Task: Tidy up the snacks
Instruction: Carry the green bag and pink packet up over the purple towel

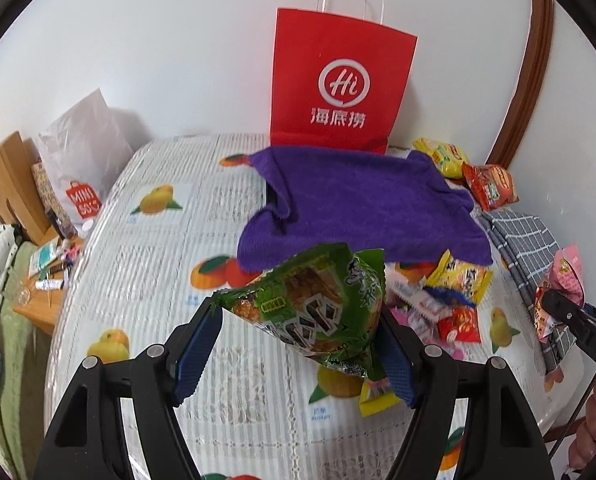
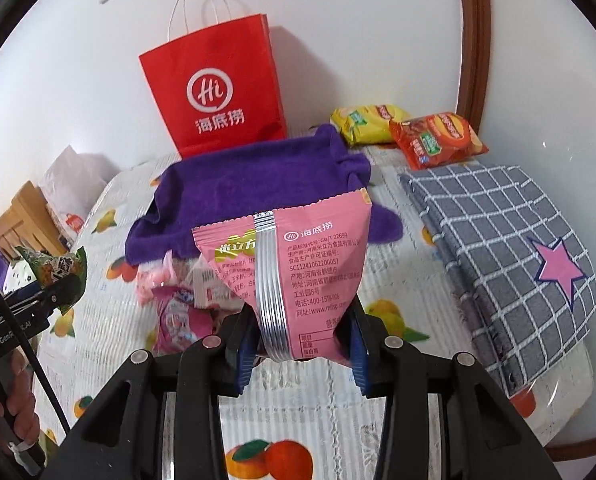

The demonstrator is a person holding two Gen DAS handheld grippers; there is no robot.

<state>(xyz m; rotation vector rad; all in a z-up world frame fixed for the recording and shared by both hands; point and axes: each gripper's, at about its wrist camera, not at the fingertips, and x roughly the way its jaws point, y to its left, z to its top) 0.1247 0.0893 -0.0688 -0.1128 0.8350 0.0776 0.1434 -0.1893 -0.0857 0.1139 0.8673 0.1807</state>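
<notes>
I had the left gripper (image 1: 301, 344) clamped on a green snack packet (image 1: 317, 304) and the right gripper (image 2: 301, 344) pinching a pink snack packet (image 2: 294, 276), both held above the table (image 1: 146, 280), and judged the next move was carrying them to the red paper bag (image 2: 218, 96).

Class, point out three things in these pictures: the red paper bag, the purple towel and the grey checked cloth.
Red paper bag (image 1: 339, 92), left wrist view, on its white logo.
Purple towel (image 1: 361, 204), left wrist view, on its middle.
Grey checked cloth (image 2: 493, 236), right wrist view, on its top face.
</notes>
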